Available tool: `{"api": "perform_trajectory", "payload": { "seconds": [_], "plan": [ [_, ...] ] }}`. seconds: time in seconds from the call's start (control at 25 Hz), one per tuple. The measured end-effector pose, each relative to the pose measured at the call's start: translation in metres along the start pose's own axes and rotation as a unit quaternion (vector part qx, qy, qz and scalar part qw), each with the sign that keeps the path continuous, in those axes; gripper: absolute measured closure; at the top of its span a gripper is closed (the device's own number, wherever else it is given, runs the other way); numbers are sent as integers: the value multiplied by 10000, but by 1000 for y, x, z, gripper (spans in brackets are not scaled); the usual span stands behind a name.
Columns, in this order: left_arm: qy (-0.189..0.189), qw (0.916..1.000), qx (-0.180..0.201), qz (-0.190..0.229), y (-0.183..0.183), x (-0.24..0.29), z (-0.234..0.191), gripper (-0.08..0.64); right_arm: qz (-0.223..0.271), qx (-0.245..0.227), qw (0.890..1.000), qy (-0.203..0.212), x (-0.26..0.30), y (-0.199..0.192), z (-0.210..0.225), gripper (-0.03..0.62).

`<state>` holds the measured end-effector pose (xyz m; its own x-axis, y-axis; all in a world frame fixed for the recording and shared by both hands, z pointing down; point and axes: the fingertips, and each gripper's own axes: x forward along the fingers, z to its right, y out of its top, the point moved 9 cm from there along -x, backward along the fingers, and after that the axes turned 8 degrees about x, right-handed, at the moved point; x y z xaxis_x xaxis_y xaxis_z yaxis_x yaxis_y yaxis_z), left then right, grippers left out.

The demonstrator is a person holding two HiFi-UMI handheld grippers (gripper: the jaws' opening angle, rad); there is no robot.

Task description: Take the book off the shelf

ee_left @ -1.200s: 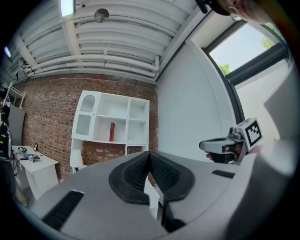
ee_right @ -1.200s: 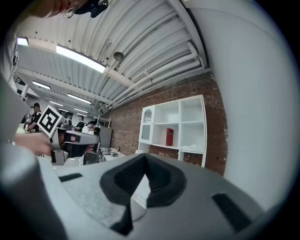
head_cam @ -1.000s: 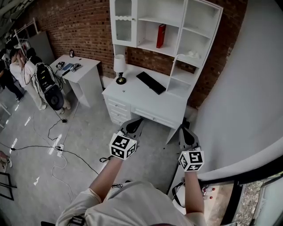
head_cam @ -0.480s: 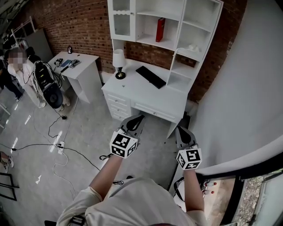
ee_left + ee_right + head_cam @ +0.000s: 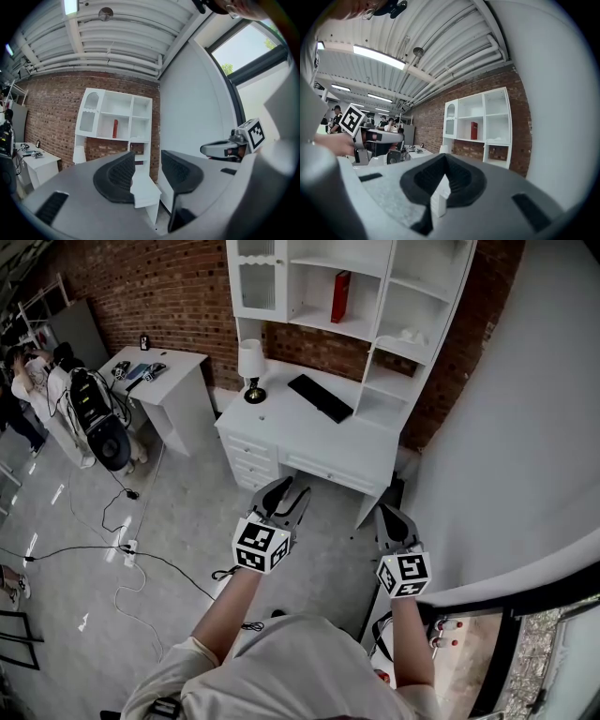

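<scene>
Tools still far from the book
Left tool [image 5: 291, 491] is opening, nothing in it; right tool [image 5: 394, 517] is closed and empty. Past the white surface [image 5: 281, 423], the red book [image 5: 340, 296] stands on the shelf [image 5: 314, 330]. Next step is probably to walk closer.

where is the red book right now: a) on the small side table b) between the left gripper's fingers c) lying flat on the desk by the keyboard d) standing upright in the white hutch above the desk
d: the red book stands upright on a shelf in the centre compartment of the white hutch, above the desk.
</scene>
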<state>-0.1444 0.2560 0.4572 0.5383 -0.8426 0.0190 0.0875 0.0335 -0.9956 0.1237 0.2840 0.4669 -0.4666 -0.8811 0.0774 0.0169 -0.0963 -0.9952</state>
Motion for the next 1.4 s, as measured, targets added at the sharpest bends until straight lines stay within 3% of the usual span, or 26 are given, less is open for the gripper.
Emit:
{"api": "perform_trajectory", "payload": {
  "seconds": [0.16,0.8,1.4],
  "plan": [
    [-40,10000,-47,-15,-3,-1,-8,368,-54,-6,10000,-68,5,-2,-7,591],
    [-173,9996,-201,-72,-23,-20,-44,344,-122,73,9990,-423,18,-5,-37,589],
    [-9,9992,-365,-180,-39,-9,-62,336,-253,146,9991,-300,48,-17,-33,589]
  ]
}}
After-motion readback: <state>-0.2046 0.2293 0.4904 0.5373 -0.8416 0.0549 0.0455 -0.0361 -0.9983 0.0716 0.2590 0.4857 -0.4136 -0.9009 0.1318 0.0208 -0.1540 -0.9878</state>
